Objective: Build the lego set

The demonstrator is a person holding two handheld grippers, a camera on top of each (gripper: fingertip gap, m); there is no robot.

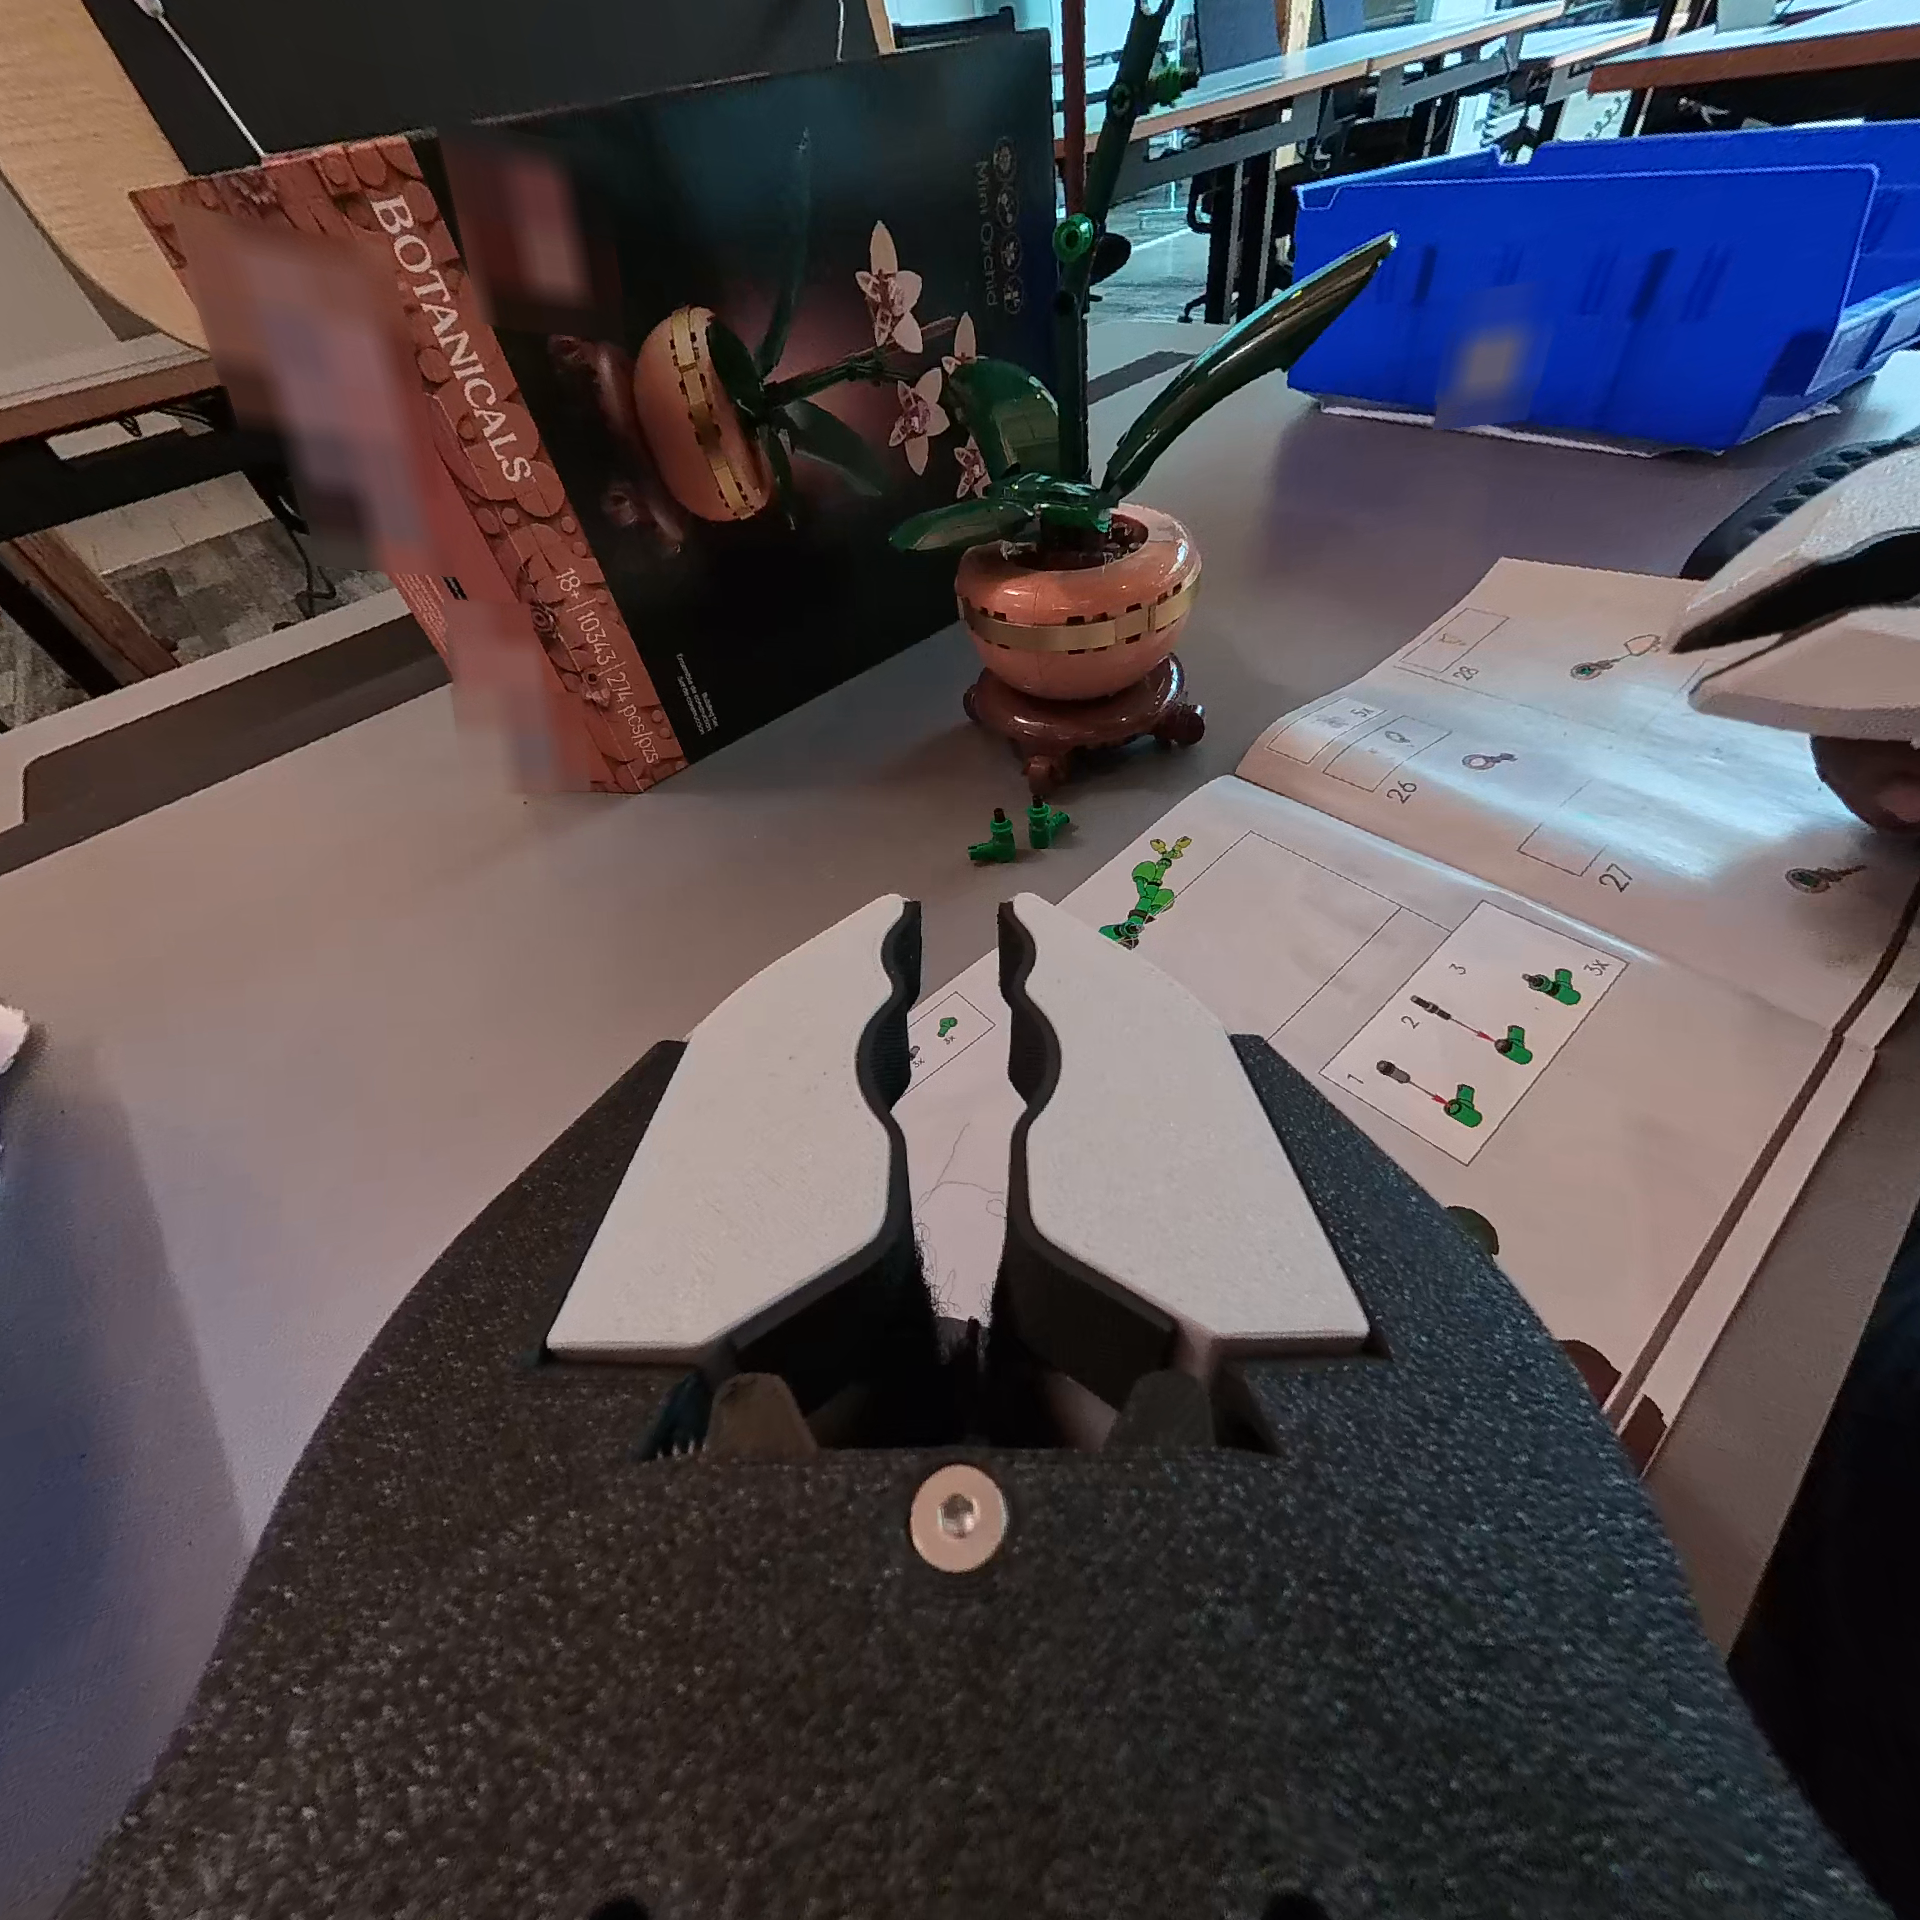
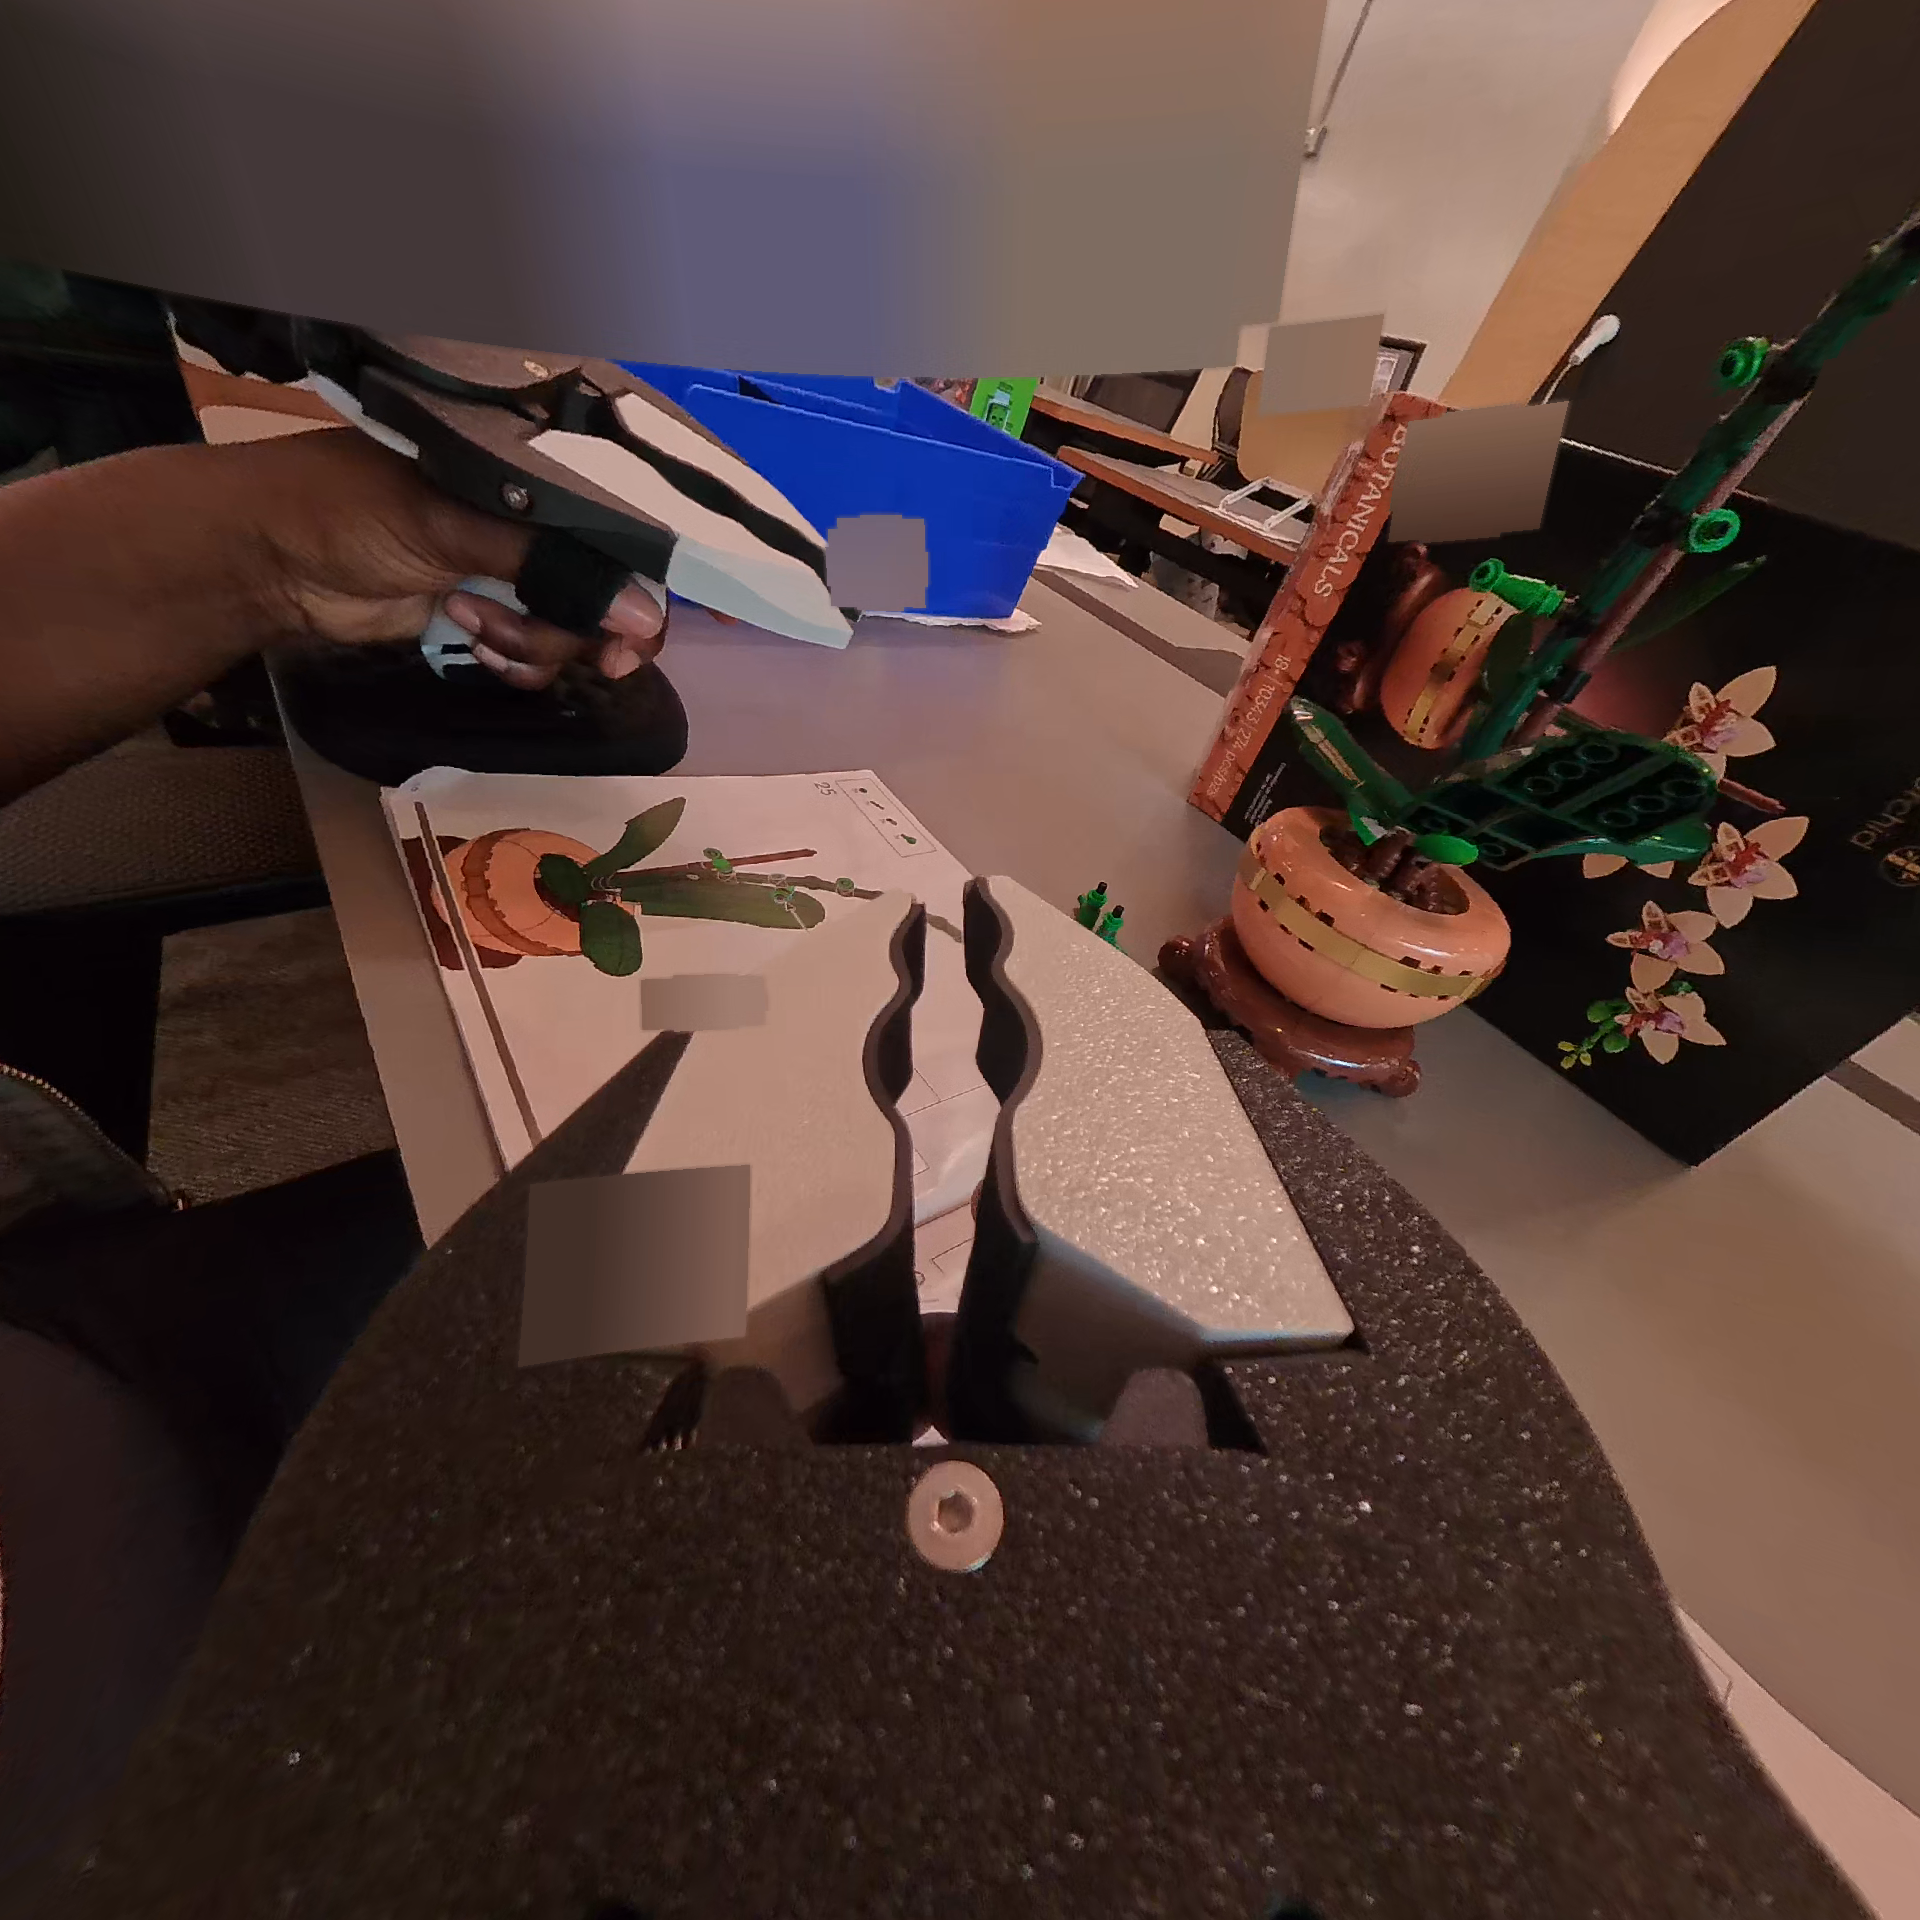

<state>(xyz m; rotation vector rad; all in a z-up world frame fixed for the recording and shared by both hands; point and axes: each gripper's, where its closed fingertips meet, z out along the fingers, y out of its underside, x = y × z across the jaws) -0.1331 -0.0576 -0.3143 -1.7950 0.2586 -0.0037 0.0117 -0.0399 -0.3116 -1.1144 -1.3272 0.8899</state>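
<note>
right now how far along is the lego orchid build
Done: the pink pot on its brown stand, dark green leaves and a stem are assembled. In hand: nothing; the left gripper and right gripper are both slightly open and empty over the open instruction booklet. Left: two small green connectors lie loose on the table, and no flowers are attached.

- Two small green connector pieces point(image 1: 1018, 834) lay just ahead of the left tongs' tips.
- One potted orchid model point(image 1: 1081, 613) stood beyond them.
- One set box point(image 1: 582, 457) stood ahead-left.
- One open instruction booklet point(image 1: 1538, 935) lay to the right.
- One blue bin point(image 1: 1621, 291) sat far ahead-right.
</note>
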